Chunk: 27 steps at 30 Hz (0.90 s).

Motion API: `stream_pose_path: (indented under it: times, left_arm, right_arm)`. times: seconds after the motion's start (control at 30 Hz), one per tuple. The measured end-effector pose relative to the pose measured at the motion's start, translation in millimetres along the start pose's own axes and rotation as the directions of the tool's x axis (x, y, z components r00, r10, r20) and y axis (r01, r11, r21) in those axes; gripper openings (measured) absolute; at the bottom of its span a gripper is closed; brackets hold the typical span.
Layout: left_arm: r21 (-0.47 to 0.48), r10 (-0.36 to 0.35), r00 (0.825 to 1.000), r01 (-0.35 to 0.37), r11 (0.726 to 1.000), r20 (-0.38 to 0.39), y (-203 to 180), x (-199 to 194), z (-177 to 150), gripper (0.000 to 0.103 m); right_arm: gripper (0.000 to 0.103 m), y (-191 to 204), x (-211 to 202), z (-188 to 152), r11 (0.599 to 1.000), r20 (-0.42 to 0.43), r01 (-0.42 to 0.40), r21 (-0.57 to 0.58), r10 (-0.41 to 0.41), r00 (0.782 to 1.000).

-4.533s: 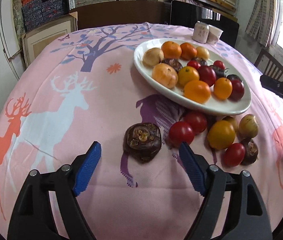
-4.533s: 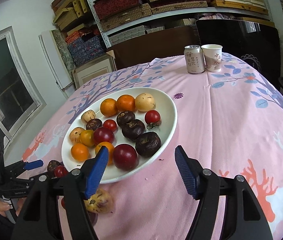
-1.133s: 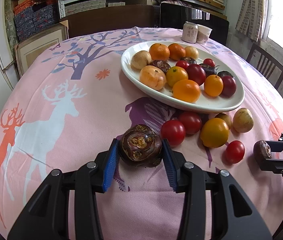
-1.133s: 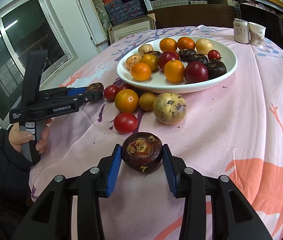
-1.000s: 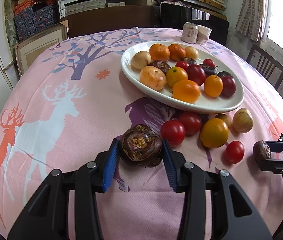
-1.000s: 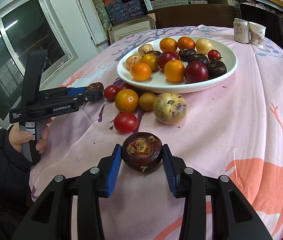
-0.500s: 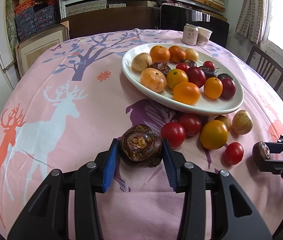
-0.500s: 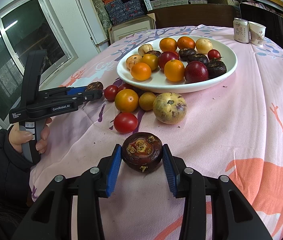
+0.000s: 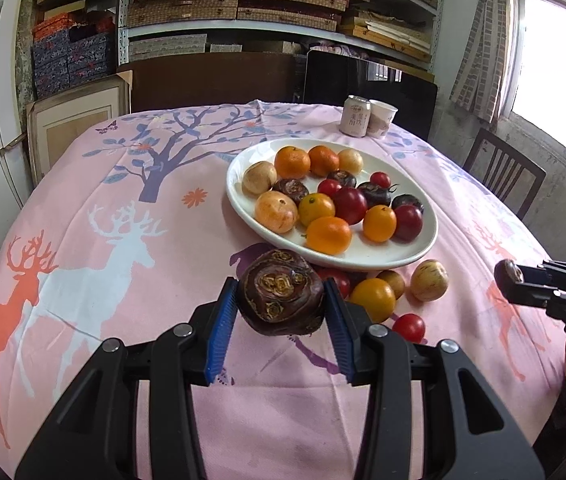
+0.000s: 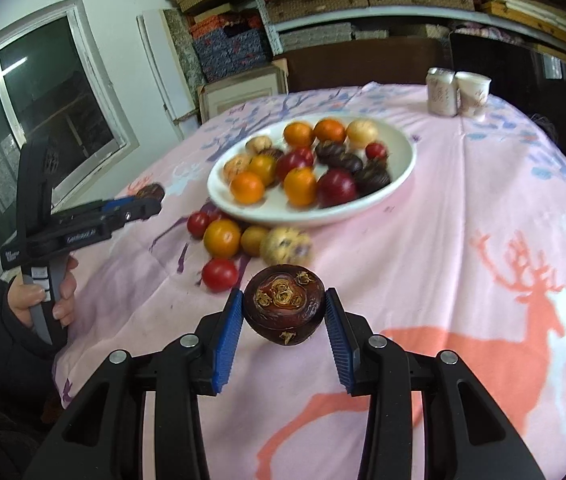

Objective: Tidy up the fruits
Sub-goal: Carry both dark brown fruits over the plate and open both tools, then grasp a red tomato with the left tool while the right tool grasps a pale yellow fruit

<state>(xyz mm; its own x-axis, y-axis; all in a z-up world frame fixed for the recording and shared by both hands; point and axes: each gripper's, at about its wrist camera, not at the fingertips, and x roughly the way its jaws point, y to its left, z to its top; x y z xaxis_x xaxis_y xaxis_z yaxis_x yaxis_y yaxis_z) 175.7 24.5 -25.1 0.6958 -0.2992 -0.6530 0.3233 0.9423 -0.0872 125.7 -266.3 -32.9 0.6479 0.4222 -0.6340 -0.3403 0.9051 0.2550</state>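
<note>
Your left gripper (image 9: 281,304) is pinching a dark brown fruit (image 9: 281,298) between its blue pads (image 9: 221,334), and the fruit looks lifted off the pink tablecloth (image 9: 123,264). Your right gripper (image 10: 283,316) is clamped the same way on a second dark fruit (image 10: 284,308), also raised above the cloth, though the right wrist view is blurred by motion, so its height is hard to judge.

Directly ahead of the left gripper sits the white plate (image 9: 363,258), already crowded with oranges, red fruit and dark ones. Between your left fingers and the plate's near rim lie loose fruits: a yellow-orange one (image 9: 372,299), a small brown one (image 9: 392,283), a pale speckled one (image 9: 429,280) and a red tomato (image 9: 408,327) just right of the gripper. From the right gripper, that same cluster lies ahead and slightly left, with a red tomato (image 10: 219,274) nearest.

The plate has bare room along its near right side. A can (image 9: 356,121) and a paper cup (image 9: 381,123) stand touching each other near the table's far edge, well beyond the plate. Left of your left gripper the cloth is open; to its right the table edge is near.
</note>
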Motion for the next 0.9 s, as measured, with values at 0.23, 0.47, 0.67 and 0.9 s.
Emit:
stream_pose_path:
  times: [0.23, 0.47, 0.67, 0.9]
  left_arm:
    - [0.010, -0.034, 0.999, 0.034, 0.999, -0.003, -19, 23, 52, 0.042]
    - [0.017, -0.039, 0.998, 0.040, 0.999, -0.044, -40, 92, 94, 0.042]
    - [-0.023, -0.032, 0.999, 0.032, 0.999, -0.004, -38, 102, 98, 0.067]
    - [-0.040, -0.054, 0.998, 0.055, 0.998, 0.032, -27, 58, 52, 0.079]
  right_arm:
    - [0.041, -19, 1, 62, 0.998, 0.108, 0.054, 0.033, -0.057, 0.992]
    - [0.042, -30, 76, 113, 0.995, 0.085, 0.083, 0.059, -0.087, 0.993]
    - [0.075, -37, 94, 110, 0.995, 0.115, 0.048, 0.086, -0.057, 0.992]
    - [0.075, -53, 68, 77, 0.989, 0.092, 0.036, 0.141, -0.049, 0.995]
